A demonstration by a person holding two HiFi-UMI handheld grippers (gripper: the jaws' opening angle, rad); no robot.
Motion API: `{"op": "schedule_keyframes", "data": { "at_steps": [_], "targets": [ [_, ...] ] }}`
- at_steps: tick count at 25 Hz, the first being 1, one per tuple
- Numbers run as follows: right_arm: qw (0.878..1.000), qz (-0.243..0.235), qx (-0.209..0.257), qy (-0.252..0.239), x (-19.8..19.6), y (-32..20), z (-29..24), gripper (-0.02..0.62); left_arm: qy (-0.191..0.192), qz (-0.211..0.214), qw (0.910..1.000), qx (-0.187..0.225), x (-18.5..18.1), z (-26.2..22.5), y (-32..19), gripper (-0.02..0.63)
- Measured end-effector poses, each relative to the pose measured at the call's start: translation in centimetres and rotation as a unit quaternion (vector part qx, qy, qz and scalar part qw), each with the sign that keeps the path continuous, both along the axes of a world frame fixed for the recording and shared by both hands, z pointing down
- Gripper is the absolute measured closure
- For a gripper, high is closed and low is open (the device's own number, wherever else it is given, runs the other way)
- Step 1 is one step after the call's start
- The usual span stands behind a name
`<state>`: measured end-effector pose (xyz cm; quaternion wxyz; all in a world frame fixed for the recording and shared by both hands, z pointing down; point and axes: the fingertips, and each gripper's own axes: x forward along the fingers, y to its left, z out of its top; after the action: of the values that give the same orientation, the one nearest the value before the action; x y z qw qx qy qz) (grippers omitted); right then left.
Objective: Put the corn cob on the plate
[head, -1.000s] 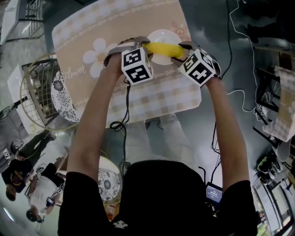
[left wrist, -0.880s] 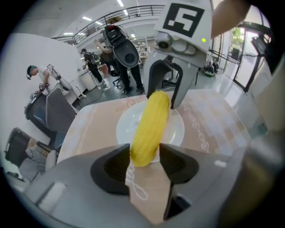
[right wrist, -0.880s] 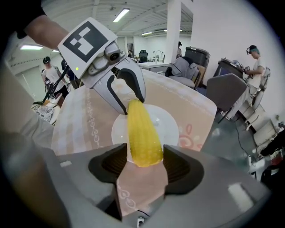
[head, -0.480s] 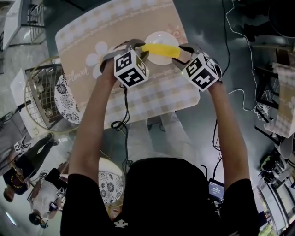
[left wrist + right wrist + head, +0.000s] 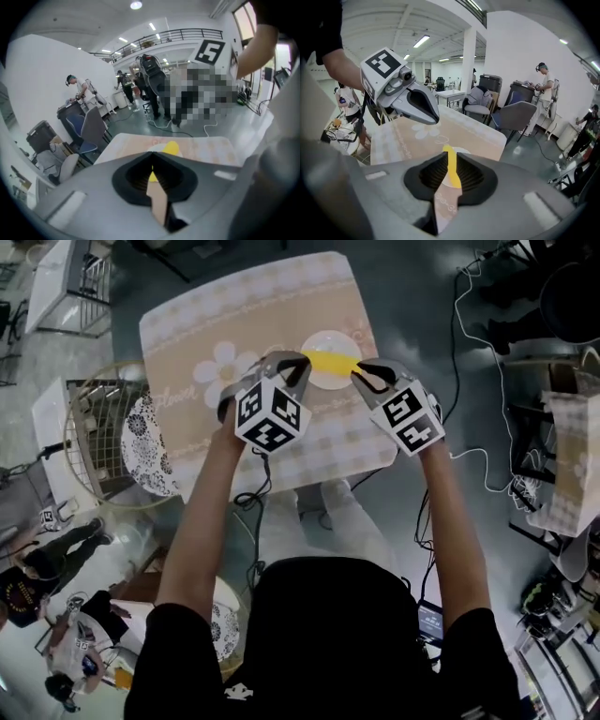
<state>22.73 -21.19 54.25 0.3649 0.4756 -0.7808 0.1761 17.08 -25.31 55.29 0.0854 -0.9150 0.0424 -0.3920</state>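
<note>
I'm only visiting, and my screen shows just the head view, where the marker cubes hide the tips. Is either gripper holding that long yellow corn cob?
Observer: No. In the left gripper view the left gripper is shut with nothing in it; the yellow corn cob lies beyond it on the round white plate.
Visitor: And the other one?
Observer: The right gripper view shows the right gripper closing its jaws with nothing pinched; the cob only shows through the narrow gap, out on the plate.

Table (image 5: 234, 315) in beige floral cloth, white plate (image 5: 323, 341) on it
</note>
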Motion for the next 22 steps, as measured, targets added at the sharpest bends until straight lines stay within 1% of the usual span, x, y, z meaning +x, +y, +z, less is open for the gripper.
{"op": "schedule_keyframes", "data": {
  "at_steps": [5, 8, 10, 13, 16, 18, 22],
  "targets": [
    [0.999, 0.017, 0.044, -0.023, -0.2, 0.3, -4.2, 0.591, 0.050, -0.021, 0.9983, 0.020, -0.1, -4.6, 0.4, 0.597],
    [0.997, 0.023, 0.070, -0.038, -0.7, 0.9, -6.8, 0.592, 0.072, -0.037, 0.9962, 0.034, -0.8, -7.1, 0.9, 0.597],
    [0.994, 0.024, 0.089, -0.050, -1.1, 1.4, -8.6, 0.593, 0.090, -0.055, 0.9937, 0.038, -1.3, -8.8, 1.3, 0.597],
    [0.990, 0.026, 0.121, -0.061, -1.4, 1.7, -10.8, 0.594, 0.116, -0.086, 0.9883, 0.048, -2.0, -11.0, 1.7, 0.598],
    [0.988, 0.025, 0.143, -0.054, -1.6, 2.6, -12.6, 0.594, 0.133, -0.108, 0.9836, 0.056, -2.5, -12.7, 2.8, 0.598],
    [0.985, 0.025, 0.161, -0.057, -1.7, 2.9, -14.1, 0.594, 0.148, -0.123, 0.9799, 0.053, -2.8, -14.0, 3.4, 0.598],
    [0.977, 0.014, 0.207, -0.055, -2.0, 3.0, -16.6, 0.594, 0.188, -0.166, 0.9672, 0.041, -3.1, -16.7, 4.3, 0.598]
  ]
}}
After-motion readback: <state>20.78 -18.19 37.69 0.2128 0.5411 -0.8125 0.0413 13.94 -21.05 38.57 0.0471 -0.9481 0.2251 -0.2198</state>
